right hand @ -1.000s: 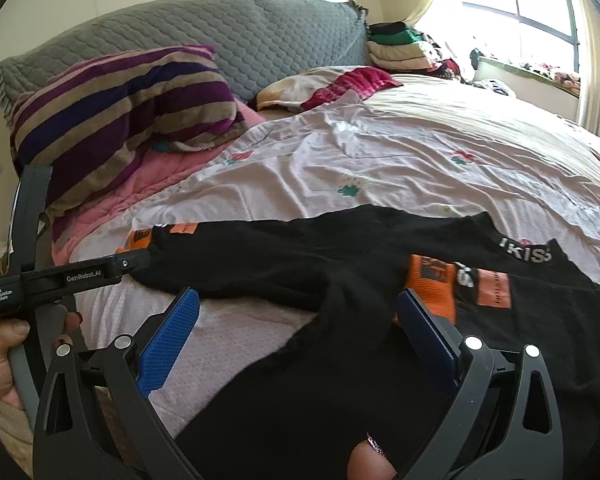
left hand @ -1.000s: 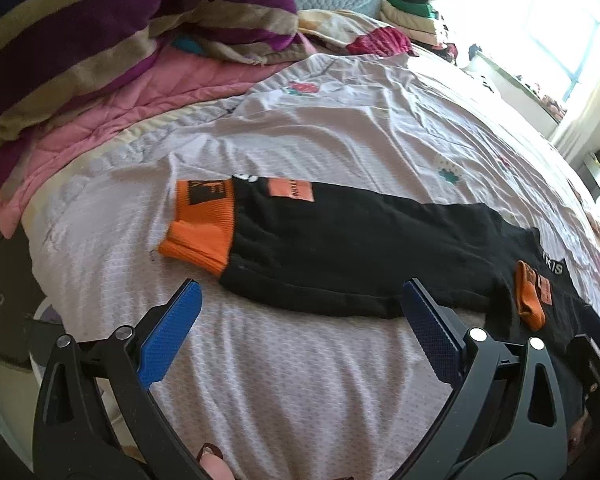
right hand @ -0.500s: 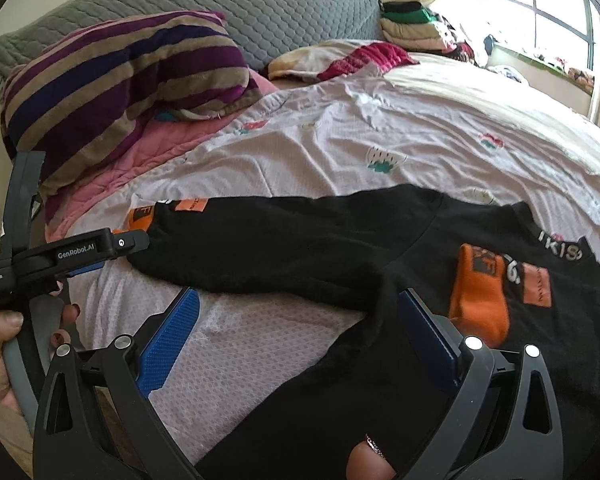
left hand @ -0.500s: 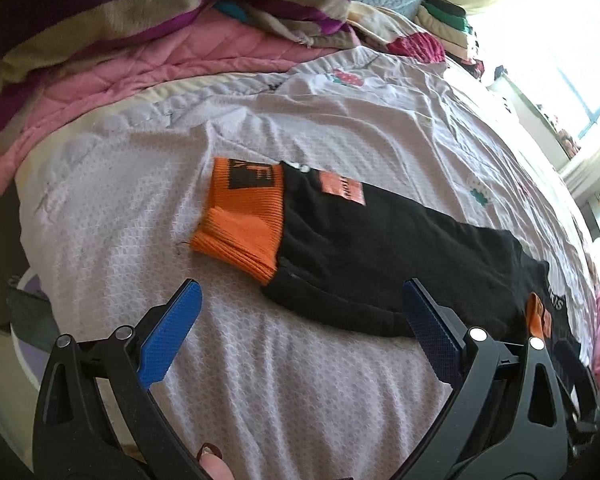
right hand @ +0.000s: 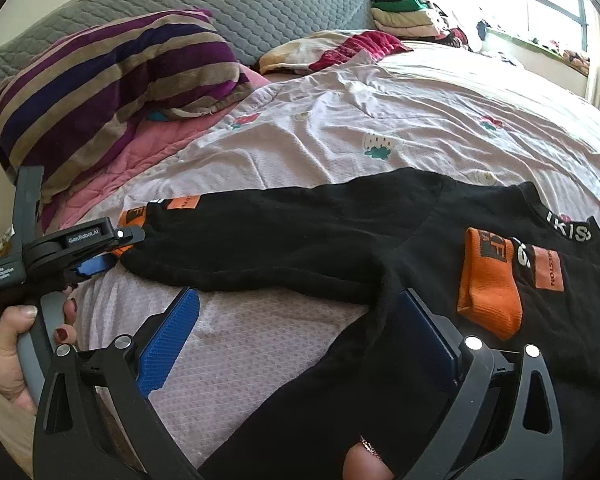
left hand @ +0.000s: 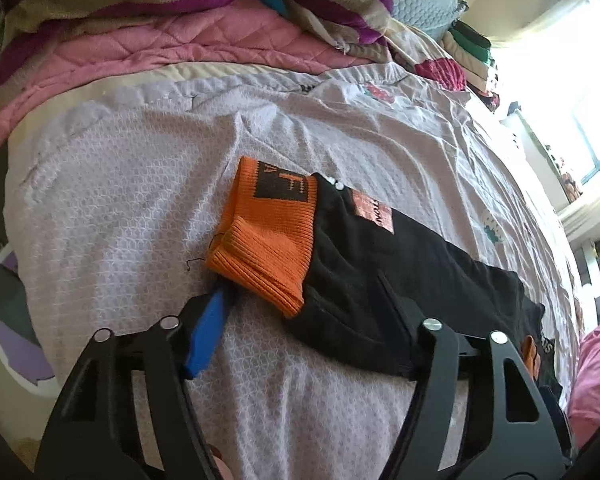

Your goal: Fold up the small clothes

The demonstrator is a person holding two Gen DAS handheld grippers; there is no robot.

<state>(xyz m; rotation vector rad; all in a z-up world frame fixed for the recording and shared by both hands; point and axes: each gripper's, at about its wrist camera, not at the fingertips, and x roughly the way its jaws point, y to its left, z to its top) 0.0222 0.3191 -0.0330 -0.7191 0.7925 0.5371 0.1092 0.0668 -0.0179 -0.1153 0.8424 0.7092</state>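
A black sweatshirt [right hand: 300, 236] with orange cuffs lies on the pale bedspread [right hand: 420, 112]. One sleeve stretches left and ends in an orange cuff [left hand: 268, 236]. My left gripper [left hand: 312, 312] is open around that sleeve end, its blue finger [left hand: 210, 332] slid under the cuff's near edge and the other finger on the black fabric. It also shows in the right wrist view [right hand: 100, 252]. The other orange cuff [right hand: 488, 284] lies folded onto the chest. My right gripper [right hand: 300, 340] is open over the armpit, its right finger on the black body.
A striped pillow [right hand: 112, 80] and pink quilt [left hand: 160, 56] lie at the head of the bed, with a grey headboard [right hand: 240, 4] behind. Stacked clothes [right hand: 404, 16] sit by the window. The bed edge is at the left [left hand: 8, 280].
My left gripper has moved forward and down onto the sleeve end, one finger now slipped under the orange cuff. My right gripper has edged closer to the shirt's armpit.
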